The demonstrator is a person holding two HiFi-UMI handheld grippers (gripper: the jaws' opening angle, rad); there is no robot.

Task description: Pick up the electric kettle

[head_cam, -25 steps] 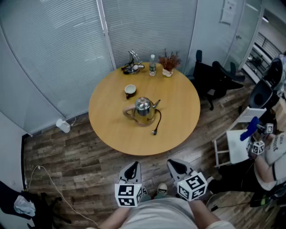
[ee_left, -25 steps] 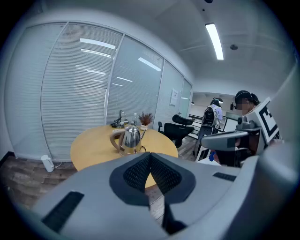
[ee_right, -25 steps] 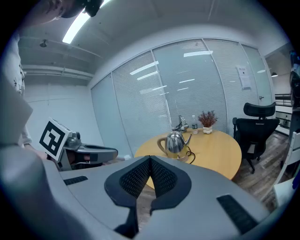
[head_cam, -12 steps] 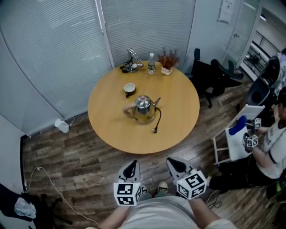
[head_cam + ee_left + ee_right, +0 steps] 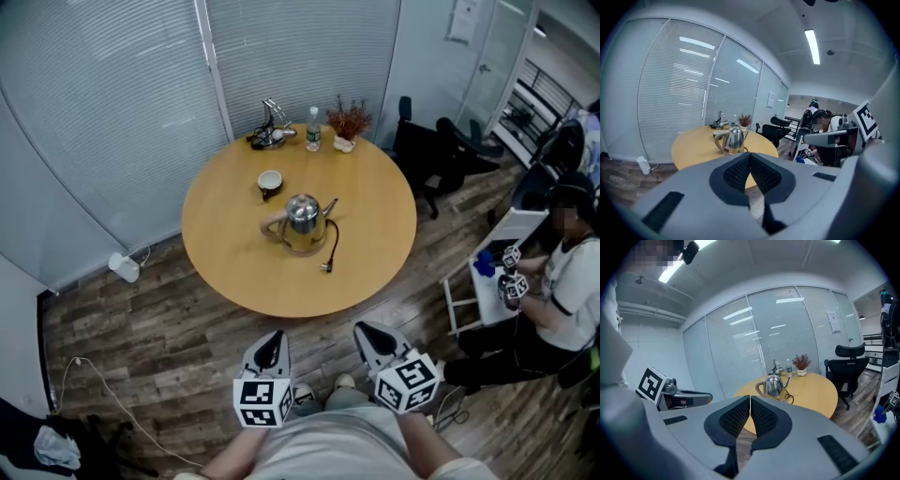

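Observation:
A shiny steel electric kettle (image 5: pixel 302 221) with a beige handle stands near the middle of the round wooden table (image 5: pixel 375 253); its black cord (image 5: pixel 331 248) trails toward the near edge. It also shows in the left gripper view as the kettle (image 5: pixel 733 139) and in the right gripper view as the kettle (image 5: pixel 774 386). Both grippers hang close to my body, well short of the table. My left gripper (image 5: pixel 272 351) is shut with nothing in it, and my right gripper (image 5: pixel 372 337) is shut and empty too.
A cup (image 5: pixel 270 181), a water bottle (image 5: pixel 313 130), a small plant pot (image 5: pixel 347 124) and a metal desk item (image 5: pixel 267 136) sit at the table's far side. Black office chairs (image 5: pixel 441 159) stand right. A seated person (image 5: pixel 553 291) holds grippers at the far right. Blinds behind.
The view has shifted a little toward the table; the table and kettle sit slightly higher and left. The seated person at the right has moved their grippers leftward.

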